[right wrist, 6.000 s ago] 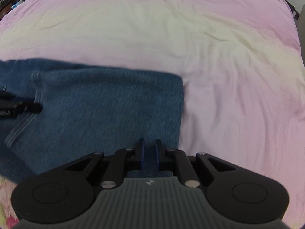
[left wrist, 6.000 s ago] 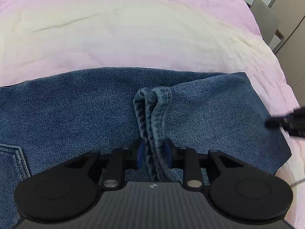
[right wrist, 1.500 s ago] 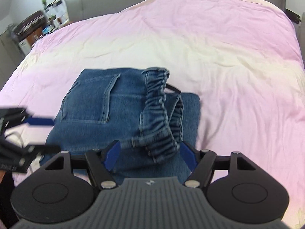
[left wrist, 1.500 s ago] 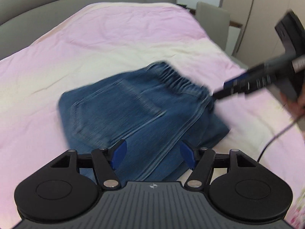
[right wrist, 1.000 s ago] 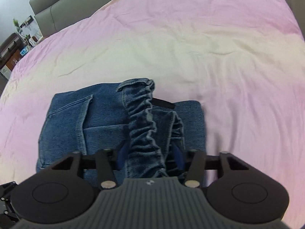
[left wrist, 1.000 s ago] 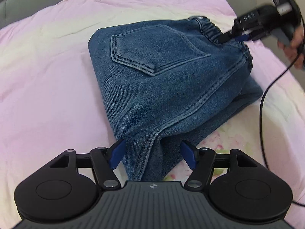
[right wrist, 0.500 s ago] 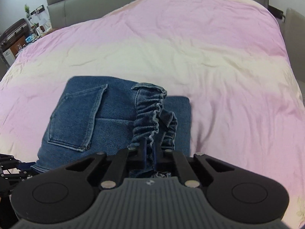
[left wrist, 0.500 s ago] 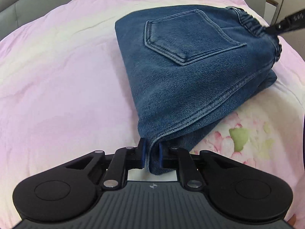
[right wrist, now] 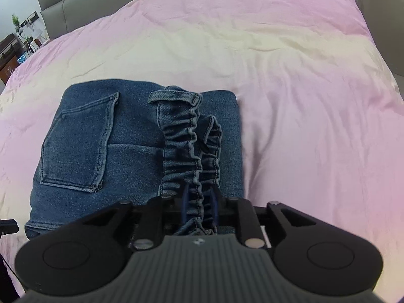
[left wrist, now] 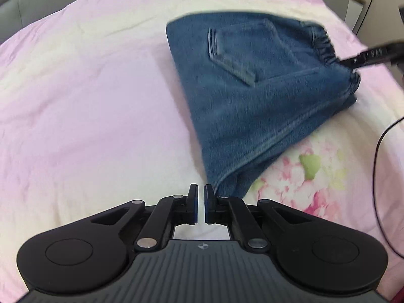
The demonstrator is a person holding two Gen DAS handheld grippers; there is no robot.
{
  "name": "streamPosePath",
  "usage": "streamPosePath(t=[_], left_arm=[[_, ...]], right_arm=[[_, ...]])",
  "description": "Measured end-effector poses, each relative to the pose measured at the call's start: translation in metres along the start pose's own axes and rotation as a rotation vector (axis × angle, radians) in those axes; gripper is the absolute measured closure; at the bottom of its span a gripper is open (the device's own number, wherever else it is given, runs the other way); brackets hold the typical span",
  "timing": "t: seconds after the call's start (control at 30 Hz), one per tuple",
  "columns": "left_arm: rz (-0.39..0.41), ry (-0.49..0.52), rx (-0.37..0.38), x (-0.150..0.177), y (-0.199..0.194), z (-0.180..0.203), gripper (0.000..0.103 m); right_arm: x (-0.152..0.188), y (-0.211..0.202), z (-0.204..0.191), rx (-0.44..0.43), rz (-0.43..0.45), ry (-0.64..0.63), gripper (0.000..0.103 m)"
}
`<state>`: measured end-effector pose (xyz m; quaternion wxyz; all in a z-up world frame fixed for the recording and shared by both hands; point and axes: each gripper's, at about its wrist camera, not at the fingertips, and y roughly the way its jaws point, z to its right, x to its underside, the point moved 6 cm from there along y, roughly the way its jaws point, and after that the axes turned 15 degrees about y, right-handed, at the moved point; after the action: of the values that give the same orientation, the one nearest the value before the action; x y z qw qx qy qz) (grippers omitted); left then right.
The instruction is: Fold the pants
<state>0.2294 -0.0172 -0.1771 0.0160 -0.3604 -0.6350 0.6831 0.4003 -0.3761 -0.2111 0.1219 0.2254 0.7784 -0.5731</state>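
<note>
The left tongs (left wrist: 200, 203) stand closed with only a sliver of gap between the blue-lined fingers and nothing between them — the near corner of the folded pants (left wrist: 255, 93) sits just off the right fingertip, at or almost at it, and whether it touches cannot be told. Bare bed sheet (left wrist: 88, 106) shows through the gap behind the fingers.

The right tongs (right wrist: 199, 202) have the gathered elastic waistband (right wrist: 188, 141) between their blue pads; the jaws are opening, and the bunched denim fills the space between them, so whether the pads press on it is not plain. From the left wrist view, the right tongs' black fingertips (left wrist: 363, 56) reach in from the right edge to the waistband end of the bundle.

The pants — blue denim, folded into a compact stack — lie on the bed, a back pocket (right wrist: 78, 146) facing up on the top layer and the ruffled waistband running along the side nearest the right tongs. A lower folded layer juts out beyond the waistband on the far side. The sheet is pink fading to cream, with a floral print (left wrist: 310, 174) at the near edge beside the pants' corner. A black cable (left wrist: 378, 176) curves down the right side of the left wrist view. A grey padded headboard (right wrist: 75, 0) stands beyond the bed.
</note>
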Motion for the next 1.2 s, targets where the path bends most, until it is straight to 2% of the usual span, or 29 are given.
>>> streamPosePath(t=[0.07, 0.1, 0.17, 0.23, 0.33, 0.57, 0.6, 0.63, 0.67, 0.7, 0.77, 0.93, 1.0, 1.07, 1.1, 1.13, 1.2], left_arm=[[0.045, -0.031, 0.009, -0.015, -0.005, -0.011, 0.095], [0.061, -0.033, -0.002, -0.028, -0.003, -0.018, 0.093], [0.093, -0.045, -0.005, -0.042, -0.003, -0.027, 0.093], [0.131, -0.099, 0.042, -0.058, 0.004, -0.034, 0.085], [0.173, -0.18, 0.103, -0.076, 0.016, -0.041, 0.081], [0.168, -0.278, 0.123, -0.097, 0.046, -0.052, 0.078], [0.164, -0.283, 0.126, -0.098, 0.049, -0.052, 0.078], [0.162, -0.289, 0.127, -0.099, 0.051, -0.052, 0.078], [0.162, -0.294, 0.127, -0.1, 0.053, -0.052, 0.078], [0.163, -0.3, 0.129, -0.1, 0.056, -0.051, 0.078], [0.169, -0.318, 0.135, -0.1, 0.056, -0.055, 0.078], [0.215, -0.343, 0.136, -0.106, 0.054, -0.061, 0.078], [0.234, -0.344, 0.142, -0.111, 0.053, -0.062, 0.078], [0.249, -0.341, 0.141, -0.116, 0.053, -0.062, 0.078], [0.26, -0.338, 0.141, -0.119, 0.054, -0.062, 0.078], [0.269, -0.337, 0.144, -0.123, 0.055, -0.062, 0.078], [0.277, -0.34, 0.146, -0.13, 0.059, -0.061, 0.078]], right_arm=[[-0.006, -0.01, 0.003, -0.029, 0.027, 0.015, 0.059], [-0.007, -0.014, 0.004, -0.061, 0.034, 0.034, 0.055], [-0.015, -0.016, 0.008, -0.11, 0.05, 0.095, 0.04], [-0.027, -0.012, 0.011, -0.174, 0.058, 0.166, 0.04], [-0.04, 0.003, 0.016, -0.242, 0.059, 0.265, 0.04], [-0.047, 0.053, 0.032, -0.385, -0.022, 0.445, 0.04], [-0.048, 0.058, 0.032, -0.413, -0.028, 0.467, 0.041], [-0.049, 0.061, 0.033, -0.438, -0.033, 0.483, 0.05], [-0.048, 0.064, 0.032, -0.461, -0.037, 0.488, 0.066], [-0.048, 0.063, 0.032, -0.457, -0.029, 0.478, 0.067], [-0.051, 0.056, 0.024, -0.429, -0.002, 0.411, 0.084], [-0.069, 0.01, 0.0, -0.406, 0.144, 0.233, 0.09], [-0.083, -0.005, 0.003, -0.392, 0.196, 0.227, 0.091], [-0.09, 0.001, 0.012, -0.367, 0.162, 0.249, 0.091], [-0.087, 0.013, 0.017, -0.345, 0.114, 0.268, 0.091], [-0.081, 0.026, 0.022, -0.303, 0.074, 0.272, 0.091], [-0.07, 0.047, 0.034, -0.205, 0.051, 0.266, 0.091]])
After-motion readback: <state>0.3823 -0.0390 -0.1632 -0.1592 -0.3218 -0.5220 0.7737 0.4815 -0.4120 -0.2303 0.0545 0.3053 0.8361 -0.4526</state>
